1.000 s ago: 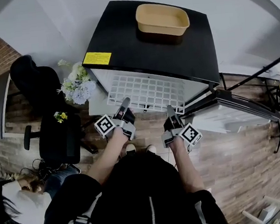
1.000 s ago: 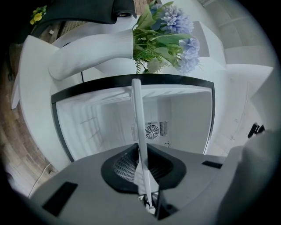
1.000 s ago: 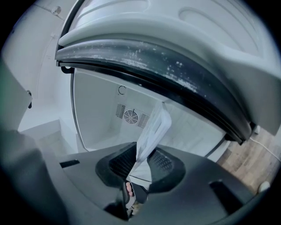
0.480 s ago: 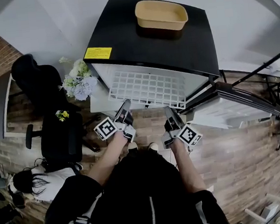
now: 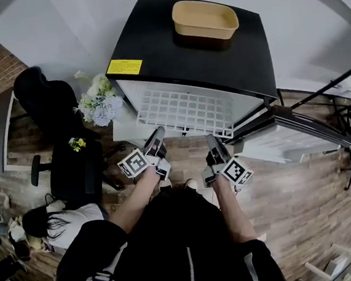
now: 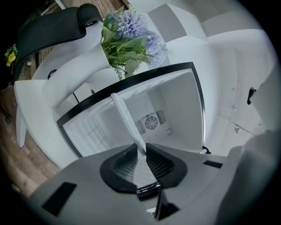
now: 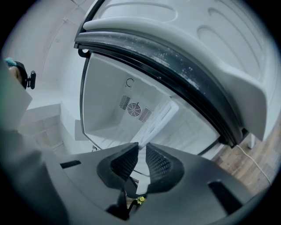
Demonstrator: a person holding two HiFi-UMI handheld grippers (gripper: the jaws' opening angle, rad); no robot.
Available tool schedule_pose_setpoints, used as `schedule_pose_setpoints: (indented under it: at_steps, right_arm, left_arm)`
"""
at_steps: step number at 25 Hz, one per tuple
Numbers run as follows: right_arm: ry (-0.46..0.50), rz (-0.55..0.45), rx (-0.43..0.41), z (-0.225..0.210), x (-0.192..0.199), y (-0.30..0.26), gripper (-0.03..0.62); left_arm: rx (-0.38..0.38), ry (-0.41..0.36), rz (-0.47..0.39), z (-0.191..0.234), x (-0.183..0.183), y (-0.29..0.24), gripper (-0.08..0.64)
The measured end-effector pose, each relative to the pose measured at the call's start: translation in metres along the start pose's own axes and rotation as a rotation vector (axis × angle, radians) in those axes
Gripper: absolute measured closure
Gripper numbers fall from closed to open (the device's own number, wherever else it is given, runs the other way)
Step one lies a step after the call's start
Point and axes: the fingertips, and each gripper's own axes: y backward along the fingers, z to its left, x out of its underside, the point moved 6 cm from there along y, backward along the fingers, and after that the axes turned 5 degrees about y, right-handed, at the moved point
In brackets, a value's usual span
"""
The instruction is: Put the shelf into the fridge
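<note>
Little has shifted since a second ago: both grippers have held their places at the shelf's near edge, while a seated person (image 5: 59, 223) at the lower left has come further into the head view. Nearest, the left gripper (image 5: 157, 133) and the right gripper (image 5: 211, 142) each pinch the front rim of the white wire shelf (image 5: 185, 111), one near each front corner. Only the gripper views confirm those grips. The left gripper view shows its jaws closed on the thin edge of the shelf (image 6: 126, 121), and the right gripper view shows the same on its side (image 7: 159, 119). From above, the shelf lies flat and sticks out of the open front of the fridge (image 5: 185, 52). The gripper views alone see inside, to white walls and a round fan grille (image 6: 150, 123) on the back wall. Right of the shelf, the fridge door (image 5: 295, 132) stands open, and its dark seal (image 7: 175, 66) fills the top of the right gripper view. Left of the fridge stand flowers (image 5: 97, 104) and a black chair (image 5: 52, 105). Farthest, a yellow tub (image 5: 205, 19) sits on the fridge's black top, seen only from the head.
</note>
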Motion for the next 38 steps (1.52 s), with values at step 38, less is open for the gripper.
schedule_pose_setpoints:
  at_steps: [38]
  right_arm:
    - [0.055, -0.087, 0.11, -0.008, -0.027, -0.049, 0.529]
  left_arm:
    - [-0.071, -0.282, 0.066, 0.012, -0.037, -0.054, 0.489]
